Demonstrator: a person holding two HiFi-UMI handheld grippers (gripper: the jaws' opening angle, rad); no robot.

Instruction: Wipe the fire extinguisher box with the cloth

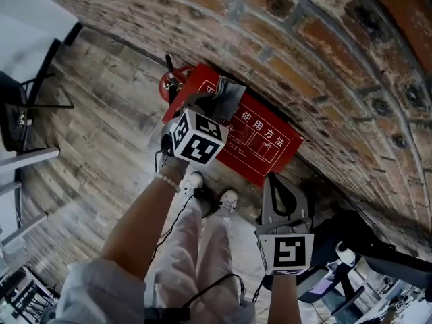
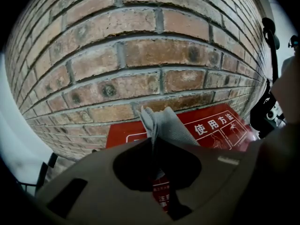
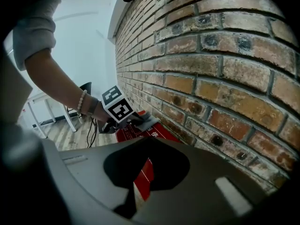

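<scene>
Pinching the grey cloth (image 2: 166,125) between its closed jaws, the left hand-held gripper (image 2: 152,143) holds it over the top of the red fire extinguisher box (image 1: 266,144), toward one end of it. The box stands on the wooden floor (image 1: 101,127) at the foot of a brick wall (image 1: 304,59), with white Chinese print across its face. The right hand-held gripper (image 1: 284,181) hangs just past the box's other end, jaws together with nothing in them. A red object (image 1: 169,85) beside the cloth end is probably an extinguisher, though it is partly hidden.
</scene>
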